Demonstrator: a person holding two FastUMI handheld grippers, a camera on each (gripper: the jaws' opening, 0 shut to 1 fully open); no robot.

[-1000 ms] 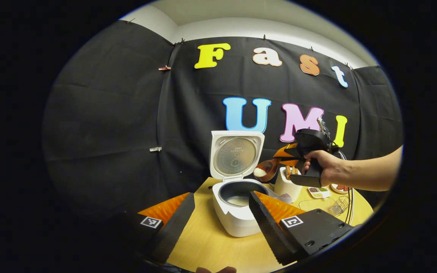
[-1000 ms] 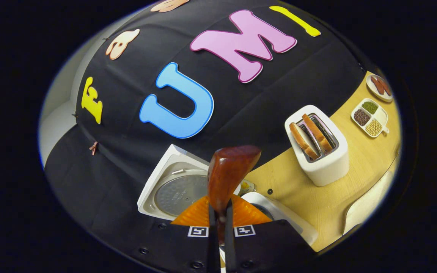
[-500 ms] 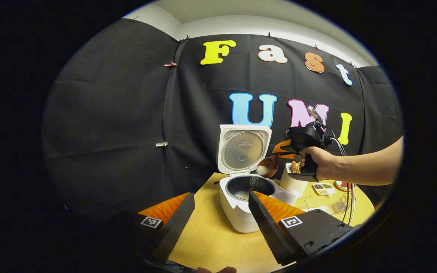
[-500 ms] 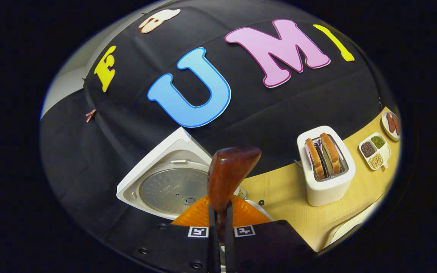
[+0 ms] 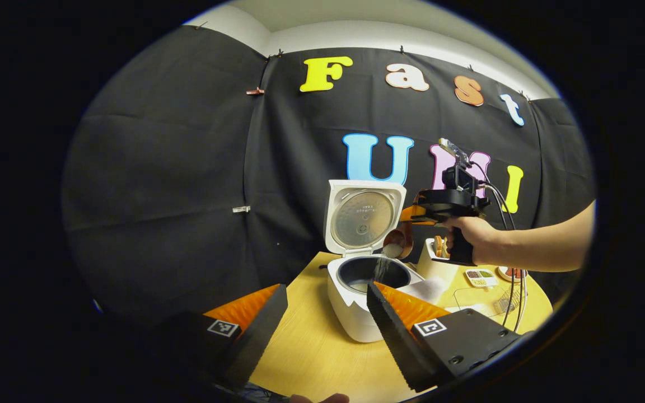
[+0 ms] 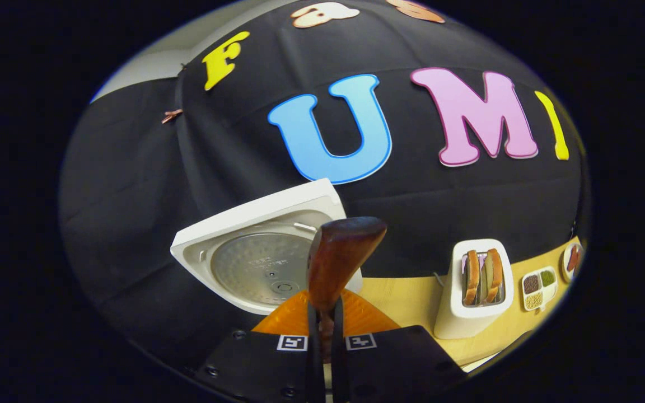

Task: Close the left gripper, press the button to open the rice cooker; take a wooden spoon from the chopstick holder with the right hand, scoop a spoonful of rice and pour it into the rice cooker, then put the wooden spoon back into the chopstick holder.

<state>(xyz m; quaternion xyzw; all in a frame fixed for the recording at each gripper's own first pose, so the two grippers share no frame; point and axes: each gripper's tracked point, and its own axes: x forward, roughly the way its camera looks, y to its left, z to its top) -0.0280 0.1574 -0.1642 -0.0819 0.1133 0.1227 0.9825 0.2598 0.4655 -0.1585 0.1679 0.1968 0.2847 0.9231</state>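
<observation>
Pouring step: the right gripper, clamped on the wooden spoon, tips rice into the open rice cooker. The left gripper hangs wide open, empty. Next, the emptied spoon needs returning to the chopstick holder.

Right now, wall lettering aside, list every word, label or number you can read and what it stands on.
Rice cooker lid: small print on the inner plate, too blurred to read.
Left claw and right claw: square coded markers, no words.
Toaster, divided dish: no text seen.
</observation>
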